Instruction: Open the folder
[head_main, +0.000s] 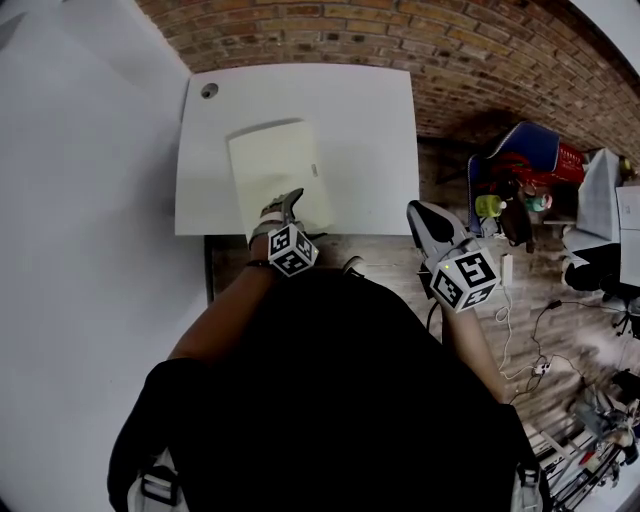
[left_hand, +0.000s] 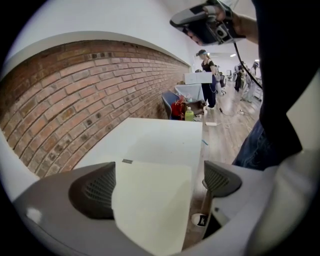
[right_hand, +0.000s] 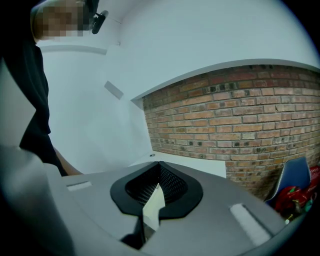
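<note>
A pale yellow folder (head_main: 275, 170) lies shut and flat on the white table (head_main: 370, 120), slightly askew, with a small grey label (head_main: 314, 168) near its right edge. My left gripper (head_main: 285, 203) hangs over the folder's near edge, jaws spread wide. In the left gripper view the folder (left_hand: 155, 200) fills the gap between the two dark pads (left_hand: 95, 190), and neither pad presses on it. My right gripper (head_main: 425, 215) is off the table's near right corner, above the floor. In the right gripper view its jaws (right_hand: 159, 165) meet at the tips with nothing held.
A cable hole (head_main: 209, 90) sits at the table's far left corner. A brick wall (head_main: 450, 50) runs behind the table and a white wall (head_main: 80, 200) stands to its left. A blue chair (head_main: 520, 150) with bags, a green bottle (head_main: 489, 205) and cables (head_main: 530, 340) lie on the wooden floor at the right.
</note>
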